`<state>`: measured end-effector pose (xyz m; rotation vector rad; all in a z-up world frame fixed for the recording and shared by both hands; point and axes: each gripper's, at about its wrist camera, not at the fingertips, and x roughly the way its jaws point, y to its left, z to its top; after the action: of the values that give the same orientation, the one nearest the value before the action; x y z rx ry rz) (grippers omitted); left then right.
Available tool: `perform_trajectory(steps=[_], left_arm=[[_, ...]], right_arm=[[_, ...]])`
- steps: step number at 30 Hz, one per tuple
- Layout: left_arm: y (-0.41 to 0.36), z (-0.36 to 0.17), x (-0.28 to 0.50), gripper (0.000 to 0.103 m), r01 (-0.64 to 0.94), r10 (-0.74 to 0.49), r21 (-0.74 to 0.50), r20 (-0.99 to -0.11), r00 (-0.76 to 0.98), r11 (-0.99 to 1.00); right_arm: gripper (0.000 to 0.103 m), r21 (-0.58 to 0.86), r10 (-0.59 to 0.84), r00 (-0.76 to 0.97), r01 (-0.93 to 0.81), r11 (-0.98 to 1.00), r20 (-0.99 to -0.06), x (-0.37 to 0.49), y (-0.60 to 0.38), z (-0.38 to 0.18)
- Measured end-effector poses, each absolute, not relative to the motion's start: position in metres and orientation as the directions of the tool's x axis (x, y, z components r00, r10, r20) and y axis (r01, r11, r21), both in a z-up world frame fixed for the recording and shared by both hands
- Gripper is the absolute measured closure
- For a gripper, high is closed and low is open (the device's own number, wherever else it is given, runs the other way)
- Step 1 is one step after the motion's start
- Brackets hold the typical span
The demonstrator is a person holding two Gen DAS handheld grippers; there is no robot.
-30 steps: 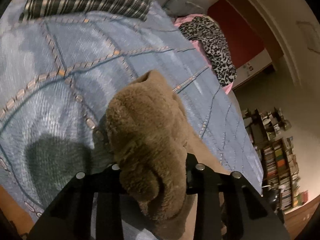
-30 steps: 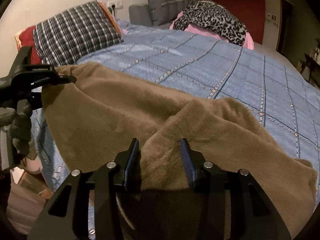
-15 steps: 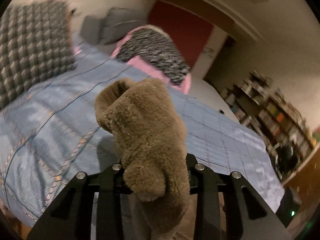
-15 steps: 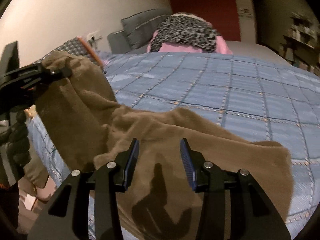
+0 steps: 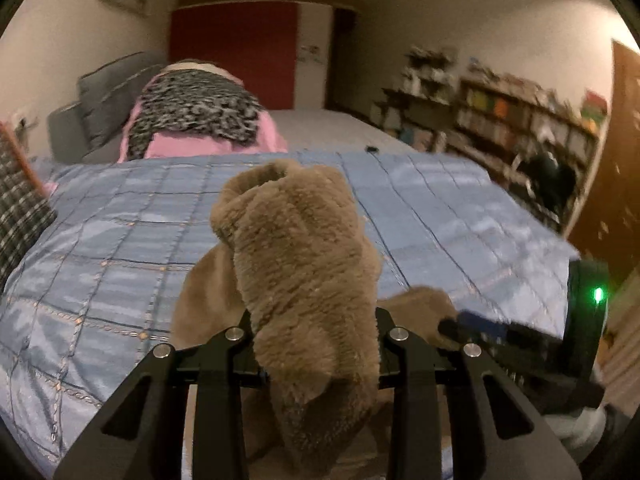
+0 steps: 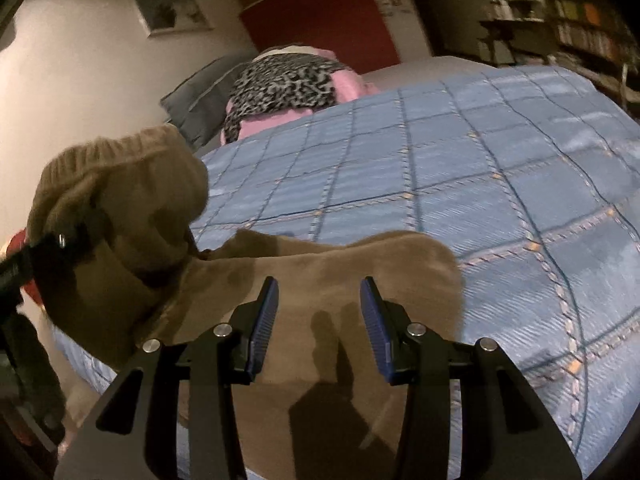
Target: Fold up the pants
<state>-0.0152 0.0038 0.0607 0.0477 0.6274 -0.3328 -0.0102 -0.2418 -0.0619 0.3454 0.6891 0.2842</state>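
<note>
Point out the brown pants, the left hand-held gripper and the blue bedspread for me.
brown pants (image 5: 308, 248), left wrist view, bunched fleece above the jaws.
left hand-held gripper (image 5: 316, 336), left wrist view, between fingertips.
blue bedspread (image 6: 460, 168), right wrist view, bare quilted top.

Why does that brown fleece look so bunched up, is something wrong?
Nothing damaged. The brown fleece pants bulge in a wad from the left gripper, mid-fold; the rest lies flat on the blue quilt under the open right gripper.

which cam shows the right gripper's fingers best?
Right wrist view: the right gripper stands open, both blue pads plainly visible above the brown pants. The left wrist view catches it only side-on at the right edge, blurred, jaws unreadable.
</note>
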Motion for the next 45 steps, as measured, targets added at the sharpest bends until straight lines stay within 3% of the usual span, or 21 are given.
perform_trajectory(steps=[8,11,13,21,26,35,41,45], left_arm=[[-0.051,0.023,-0.026,0.07,0.441,-0.303,0.062,-0.641,0.705,0.895],[-0.067,0.007,-0.025,0.063,0.475,-0.3,0.083,-0.677,0.672,0.876],[-0.071,-0.001,-0.026,0.049,0.501,-0.31,0.086,-0.692,0.652,0.861],[-0.074,0.005,-0.052,0.042,0.651,-0.475,0.01,-0.677,0.563,0.759],[-0.03,0.016,-0.037,0.042,0.577,-0.476,-0.076,-0.657,0.584,0.813],[0.018,0.011,-0.021,0.042,0.466,-0.378,-0.045,-0.654,0.655,0.884],[0.034,0.003,-0.025,0.042,0.442,-0.362,-0.047,-0.653,0.665,0.896],[0.033,0.006,-0.022,0.042,0.448,-0.376,-0.056,-0.64,0.67,0.892]], right_arm=[[0.059,0.439,0.349,0.755,-0.09,0.894,-0.555,-0.02,-0.27,-0.069],[0.059,0.442,0.342,0.758,-0.079,0.893,-0.556,-0.021,-0.275,-0.07],[0.059,0.445,0.338,0.758,-0.07,0.893,-0.558,-0.021,-0.278,-0.072],[0.059,0.501,0.355,0.749,-0.037,0.865,-0.559,-0.021,-0.295,-0.079],[0.059,0.554,0.41,0.735,-0.056,0.83,-0.54,-0.026,-0.296,-0.076],[0.059,0.597,0.531,0.685,-0.173,0.784,-0.499,-0.022,-0.261,-0.051],[0.058,0.506,0.583,0.617,-0.323,0.8,-0.528,-0.042,-0.221,-0.037],[0.058,0.375,0.516,0.587,-0.355,0.857,-0.624,-0.056,-0.197,-0.046]])
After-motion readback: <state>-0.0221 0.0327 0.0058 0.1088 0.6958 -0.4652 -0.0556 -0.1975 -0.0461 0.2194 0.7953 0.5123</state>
